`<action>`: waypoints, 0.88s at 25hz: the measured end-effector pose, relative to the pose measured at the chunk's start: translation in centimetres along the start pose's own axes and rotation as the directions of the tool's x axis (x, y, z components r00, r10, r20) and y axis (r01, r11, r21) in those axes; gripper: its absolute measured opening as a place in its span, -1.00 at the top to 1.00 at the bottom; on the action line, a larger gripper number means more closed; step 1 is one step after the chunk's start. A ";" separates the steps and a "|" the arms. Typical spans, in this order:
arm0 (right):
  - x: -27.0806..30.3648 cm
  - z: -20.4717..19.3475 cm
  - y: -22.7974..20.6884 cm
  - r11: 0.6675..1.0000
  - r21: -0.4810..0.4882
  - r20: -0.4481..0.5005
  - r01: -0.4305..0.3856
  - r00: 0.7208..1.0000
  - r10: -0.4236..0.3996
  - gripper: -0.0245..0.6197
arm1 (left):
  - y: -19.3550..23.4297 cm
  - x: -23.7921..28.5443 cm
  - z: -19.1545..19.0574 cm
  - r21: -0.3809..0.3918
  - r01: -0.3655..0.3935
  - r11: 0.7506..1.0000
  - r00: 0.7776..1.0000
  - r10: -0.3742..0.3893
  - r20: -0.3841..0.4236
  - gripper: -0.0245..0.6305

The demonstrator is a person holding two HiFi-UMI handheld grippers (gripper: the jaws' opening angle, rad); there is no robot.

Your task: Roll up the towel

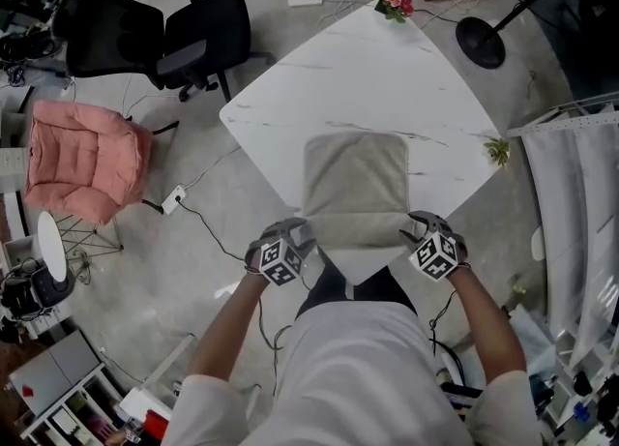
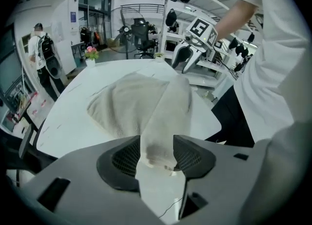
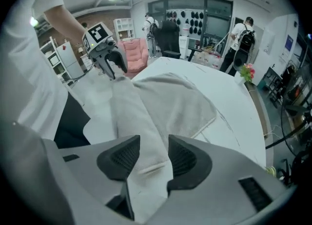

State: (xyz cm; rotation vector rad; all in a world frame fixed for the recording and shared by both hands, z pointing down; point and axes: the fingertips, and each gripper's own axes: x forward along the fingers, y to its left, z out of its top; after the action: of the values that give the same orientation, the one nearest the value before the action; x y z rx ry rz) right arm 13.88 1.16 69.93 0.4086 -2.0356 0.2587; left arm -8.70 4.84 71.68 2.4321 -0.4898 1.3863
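Left gripper (image 1: 302, 241) and right gripper (image 1: 414, 233) each clamp a near corner of your beige rectangular cloth towel (image 1: 356, 178), mid-frame on the white marble-look table (image 1: 387, 76), seemingly raising that edge to begin rolling.

At lower centre the left gripper (image 2: 157, 153) pinches a corner of the beige towel (image 2: 131, 104). The lifted edge runs to the right gripper (image 2: 189, 59) at upper right, over the white table (image 2: 68, 121).
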 end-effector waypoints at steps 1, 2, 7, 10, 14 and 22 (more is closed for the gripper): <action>0.0 -0.1 1.2 1.000 -0.025 -0.005 -0.018 1.000 0.018 0.32 | -1.0 0.0 0.0 0.031 0.001 1.000 1.000 -0.001 0.003 0.24; 0.2 -0.3 2.3 0.998 -0.049 -0.012 -0.036 0.999 0.035 0.32 | -1.9 0.1 0.0 0.060 -0.002 0.998 1.000 0.002 0.006 0.27; 1.5 -2.1 5.9 0.991 -0.119 -0.063 -0.062 0.997 0.054 0.32 | -4.2 1.6 -1.4 0.152 -0.062 0.986 0.997 0.067 -0.028 0.34; 2.7 -3.4 5.9 0.989 -0.140 -0.100 -0.038 0.995 0.024 0.32 | -3.7 3.0 -2.8 0.162 -0.083 0.983 0.992 0.097 -0.083 0.33; 4.1 -4.0 5.0 0.986 -0.167 -0.120 0.006 0.992 -0.027 0.33 | -2.8 4.5 -3.5 0.181 -0.097 0.979 0.986 0.119 -0.115 0.35; 5.5 -3.9 3.6 0.980 -0.177 -0.138 0.092 0.983 -0.117 0.65 | -2.4 4.6 -3.2 0.138 -0.099 0.985 0.986 0.116 -0.118 0.72</action>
State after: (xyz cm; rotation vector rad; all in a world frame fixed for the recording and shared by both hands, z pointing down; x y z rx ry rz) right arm 13.15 4.90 76.59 0.3774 -1.8667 0.0479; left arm -7.92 7.63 77.07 2.4317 -0.5214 1.6541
